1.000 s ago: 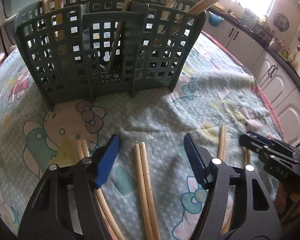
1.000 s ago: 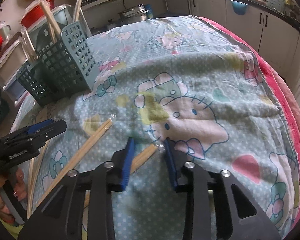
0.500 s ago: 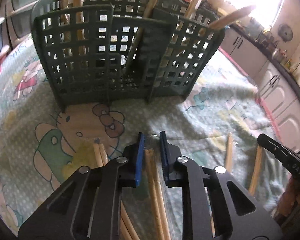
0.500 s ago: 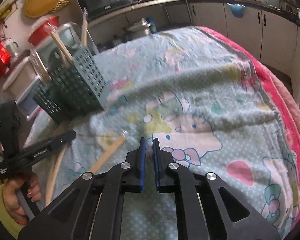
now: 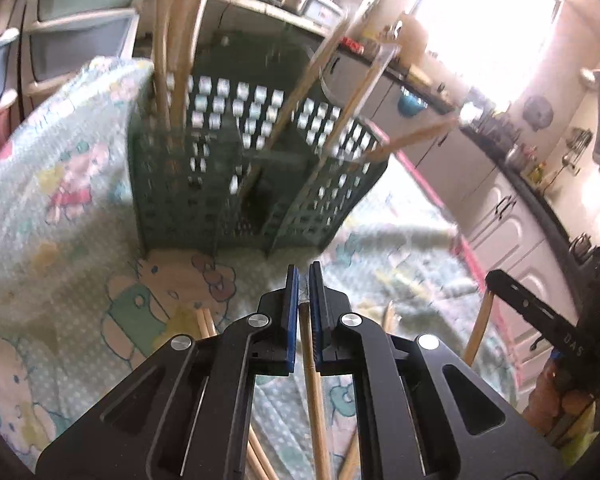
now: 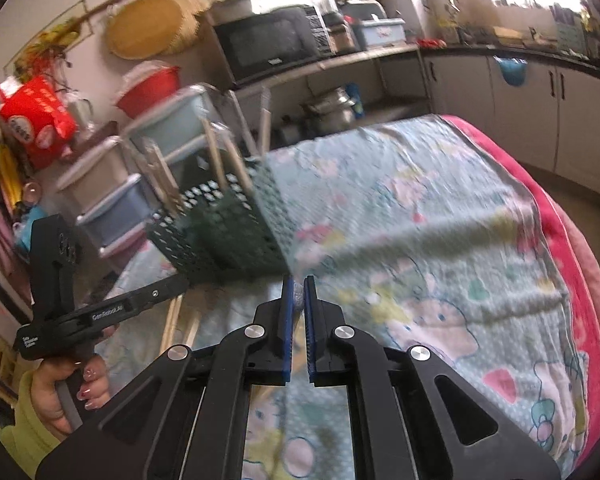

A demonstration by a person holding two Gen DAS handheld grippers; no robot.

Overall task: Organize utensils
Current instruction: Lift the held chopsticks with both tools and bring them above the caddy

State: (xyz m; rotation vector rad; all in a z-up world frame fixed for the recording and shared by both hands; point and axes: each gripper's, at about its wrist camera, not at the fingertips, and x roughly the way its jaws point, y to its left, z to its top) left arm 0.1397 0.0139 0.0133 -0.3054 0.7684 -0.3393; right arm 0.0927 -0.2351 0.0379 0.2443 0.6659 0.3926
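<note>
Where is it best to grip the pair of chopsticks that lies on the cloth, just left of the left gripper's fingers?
Take the pair of chopsticks near its visible end, the one toward the green basket. Come from above, jaws across the two sticks: they lie flat and side by side on the cloth, so probably only their long sides offer a hold.

Both views are fisheye, each looking forward and down along its own gripper's fingers from close behind them. The left wrist view faces the basket (image 5: pixel 256 176) head-on and near, with the right gripper's side at its right edge. The right wrist view sees the same basket (image 6: pixel 224 232) from farther off at its left, plus the hand (image 6: pixel 66 390) holding the left gripper; both also share the cloth (image 5: pixel 60 240) (image 6: pixel 440 216).
</note>
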